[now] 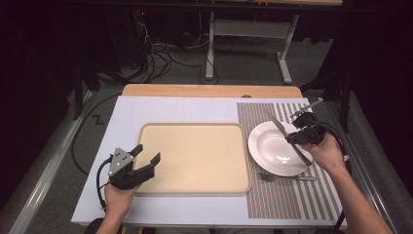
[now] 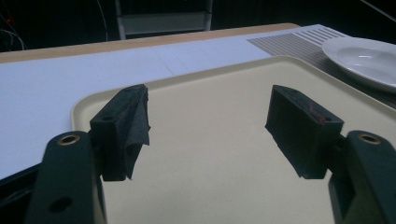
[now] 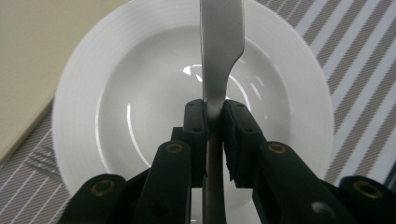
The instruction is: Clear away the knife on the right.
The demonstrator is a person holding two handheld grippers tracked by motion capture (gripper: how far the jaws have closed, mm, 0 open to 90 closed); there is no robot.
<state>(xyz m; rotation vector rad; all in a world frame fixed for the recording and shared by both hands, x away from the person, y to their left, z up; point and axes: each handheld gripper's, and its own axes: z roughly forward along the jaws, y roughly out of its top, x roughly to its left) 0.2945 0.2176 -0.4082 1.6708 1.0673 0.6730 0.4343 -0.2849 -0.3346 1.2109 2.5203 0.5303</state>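
My right tongs (image 3: 214,114) are clenching a knife (image 3: 219,46), blade lying lengthwise over the plate (image 3: 93,93); my left tongs (image 2: 208,126) are gaping above the tray (image 2: 210,186); high view adds a fork (image 1: 287,177).

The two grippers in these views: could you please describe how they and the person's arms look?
Both the left gripper and the right gripper are black, each with two blocky jaws on arms bearing brass-ringed holes. The left one carries a grey three-cornered plate on top, frayed black padding on one jaw and a small red mark on the other. A black cable trails from each. The forearms are bare, with no sleeves showing.
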